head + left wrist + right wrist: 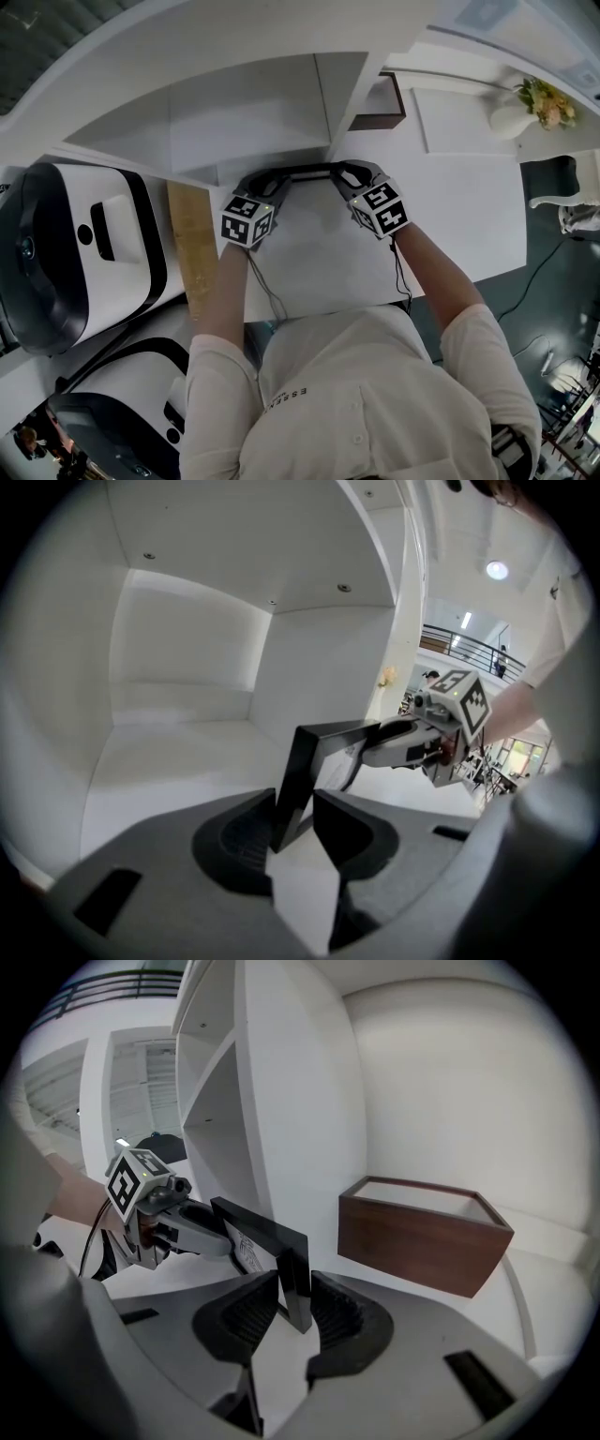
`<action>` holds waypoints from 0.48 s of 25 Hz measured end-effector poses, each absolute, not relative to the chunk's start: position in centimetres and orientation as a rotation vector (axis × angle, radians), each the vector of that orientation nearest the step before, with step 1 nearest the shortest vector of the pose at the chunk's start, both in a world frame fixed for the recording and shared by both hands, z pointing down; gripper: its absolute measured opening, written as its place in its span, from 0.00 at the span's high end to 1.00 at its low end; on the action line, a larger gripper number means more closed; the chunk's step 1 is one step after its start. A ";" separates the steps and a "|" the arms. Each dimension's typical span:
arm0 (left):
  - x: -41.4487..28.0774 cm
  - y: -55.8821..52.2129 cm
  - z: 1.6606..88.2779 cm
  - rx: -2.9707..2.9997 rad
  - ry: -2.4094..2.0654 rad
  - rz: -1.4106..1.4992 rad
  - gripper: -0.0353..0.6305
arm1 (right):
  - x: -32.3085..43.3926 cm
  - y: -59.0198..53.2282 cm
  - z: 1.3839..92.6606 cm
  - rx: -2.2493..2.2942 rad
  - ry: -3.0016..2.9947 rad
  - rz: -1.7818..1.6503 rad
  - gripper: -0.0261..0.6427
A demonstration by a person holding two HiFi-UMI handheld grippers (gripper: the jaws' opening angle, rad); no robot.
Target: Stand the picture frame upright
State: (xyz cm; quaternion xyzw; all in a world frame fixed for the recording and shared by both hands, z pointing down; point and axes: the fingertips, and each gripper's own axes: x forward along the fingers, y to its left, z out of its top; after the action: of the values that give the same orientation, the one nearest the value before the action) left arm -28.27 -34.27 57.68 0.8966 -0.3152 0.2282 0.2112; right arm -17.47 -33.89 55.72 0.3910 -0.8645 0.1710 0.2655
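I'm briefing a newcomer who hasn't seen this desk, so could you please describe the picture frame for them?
On the white desk, in front of the white shelf unit, the picture frame is gripped at its ends by the left gripper and right gripper. It is thin and black, unlike the brown wooden box to its right.

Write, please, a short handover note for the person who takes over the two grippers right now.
Left gripper: shut on the frame's left end.
Right gripper: shut on its right end.
Frame: held on edge between them, over the white desk, in front of the shelf; a brown box stands to its right.
Done: frame is close to upright, seemingly a little tilted.
To do: set it standing by itself and release. Whether it already touches the desk I cannot tell.
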 end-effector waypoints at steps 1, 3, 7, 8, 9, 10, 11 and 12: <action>-28.3 -34.3 57.7 2.494 -0.876 0.637 0.79 | -17.5 -34.0 55.7 1.051 -2.335 0.460 0.78; -28.4 -34.3 57.7 2.498 -0.871 0.640 0.79 | -17.6 -34.2 55.7 1.040 -2.338 0.458 0.78; -28.4 -34.2 57.8 2.504 -0.861 0.633 0.79 | -17.7 -34.2 55.9 1.027 -2.352 0.477 0.78; -28.4 -34.2 57.8 2.501 -0.866 0.629 0.79 | -17.7 -34.2 56.0 1.028 -2.352 0.479 0.78; -28.4 -34.2 57.8 2.494 -0.871 0.622 0.78 | -17.7 -34.2 56.0 1.030 -2.350 0.477 0.78; -28.4 -34.2 57.7 2.484 -0.876 0.615 0.78 | -17.7 -34.2 55.9 1.035 -2.346 0.475 0.78; -28.4 -34.2 57.7 2.474 -0.880 0.610 0.77 | -17.6 -34.3 55.9 1.042 -2.340 0.475 0.77; -28.5 -34.2 57.7 2.464 -0.880 0.608 0.77 | -17.5 -34.4 55.9 1.049 -2.336 0.480 0.75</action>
State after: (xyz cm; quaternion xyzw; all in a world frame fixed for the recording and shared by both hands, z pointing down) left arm -28.49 -34.25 57.72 0.8936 -0.3191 0.2204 0.2260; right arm -17.51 -34.35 55.90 0.3883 -0.8645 0.1776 0.2652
